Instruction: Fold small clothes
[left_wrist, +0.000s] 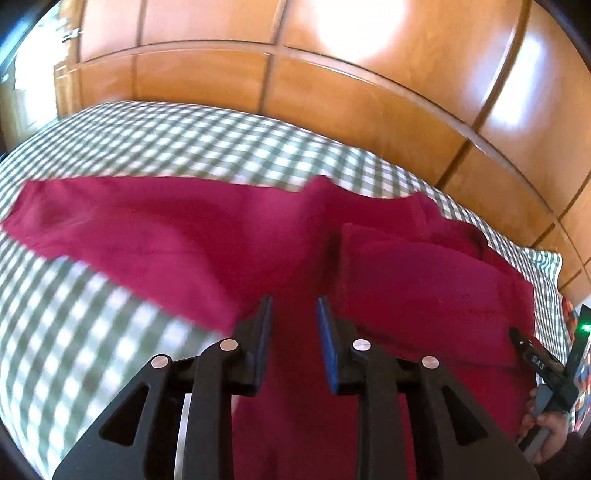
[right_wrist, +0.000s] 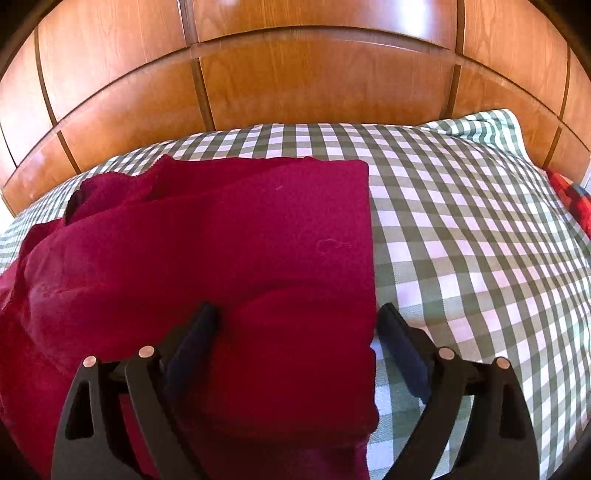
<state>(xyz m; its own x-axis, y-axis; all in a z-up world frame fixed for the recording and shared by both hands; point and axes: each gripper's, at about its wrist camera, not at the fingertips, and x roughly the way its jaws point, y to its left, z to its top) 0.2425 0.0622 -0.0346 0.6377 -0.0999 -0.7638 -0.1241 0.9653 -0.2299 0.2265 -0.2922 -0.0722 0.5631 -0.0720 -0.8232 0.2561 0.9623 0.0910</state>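
- While I look down both wrist cameras, I count one dark crimson soft knit garment (right_wrist: 229, 258), lying on a green-and-white checked woven bedcover (right_wrist: 461, 229).
- From the right wrist view, the garment's right side shows a straight, clean edge with a square far corner; its left side bunches into rumpled folds.
- From the left wrist view, one long tapering piece of the same garment stretches left across the checks, blurred, with a doubled-over layer on the right.
- My left gripper (left_wrist: 294, 308) has two black fingers with blue pads, jaws narrowly parted; the cloth lies under the gap and I see neither pad pressing on it.
- My right gripper (right_wrist: 297, 314) stands spread wide, one finger (right_wrist: 201, 325) over the cloth, the other just past its straight edge over the checks; nothing is gripped.
- Behind the bed I see glossy orange-brown wooden panels (right_wrist: 295, 81), curved, split by dark seams.
- At the left view's right edge, a person's hand (left_wrist: 550, 428) holds the other rig.
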